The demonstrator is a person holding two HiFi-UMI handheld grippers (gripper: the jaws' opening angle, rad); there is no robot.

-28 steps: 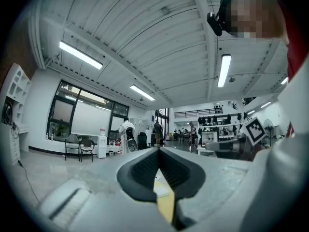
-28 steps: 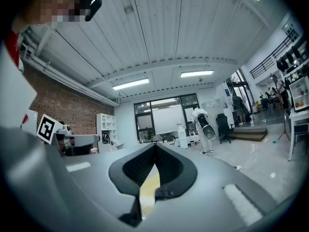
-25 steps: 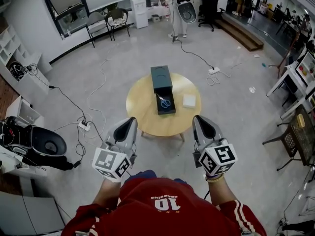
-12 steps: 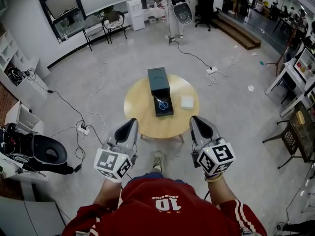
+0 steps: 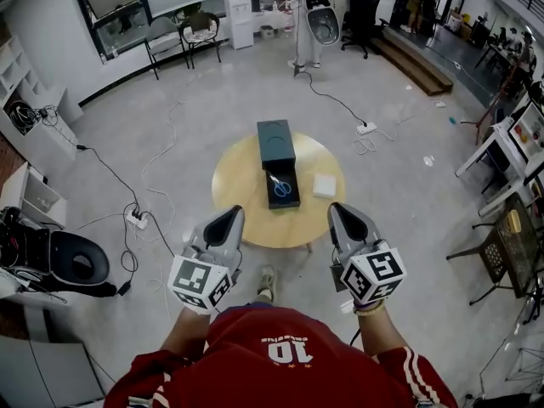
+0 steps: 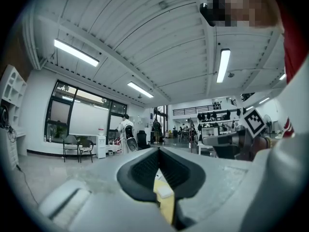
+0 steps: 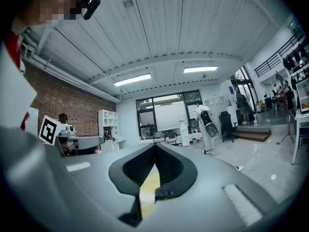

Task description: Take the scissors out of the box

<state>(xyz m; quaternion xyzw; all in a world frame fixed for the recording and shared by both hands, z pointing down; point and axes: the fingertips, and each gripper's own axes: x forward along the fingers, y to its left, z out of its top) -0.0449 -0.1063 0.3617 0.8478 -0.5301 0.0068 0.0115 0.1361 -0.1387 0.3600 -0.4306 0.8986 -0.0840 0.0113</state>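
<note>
Nothing was done yet: the scissors point(image 5: 281, 187) lay in the open box point(image 5: 275, 138) on the round counter point(image 5: 242, 198), well ahead of me. My left gripper point(image 5: 229, 219) and right gripper point(image 5: 340, 217) were both closed and empty. Approach, grasp and lift all remained.

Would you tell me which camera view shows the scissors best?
The head view: the scissors lie in plain sight in the open box on the round table. Both gripper views catch only a sliver of tabletop between their jaws; no scissors show.
</note>
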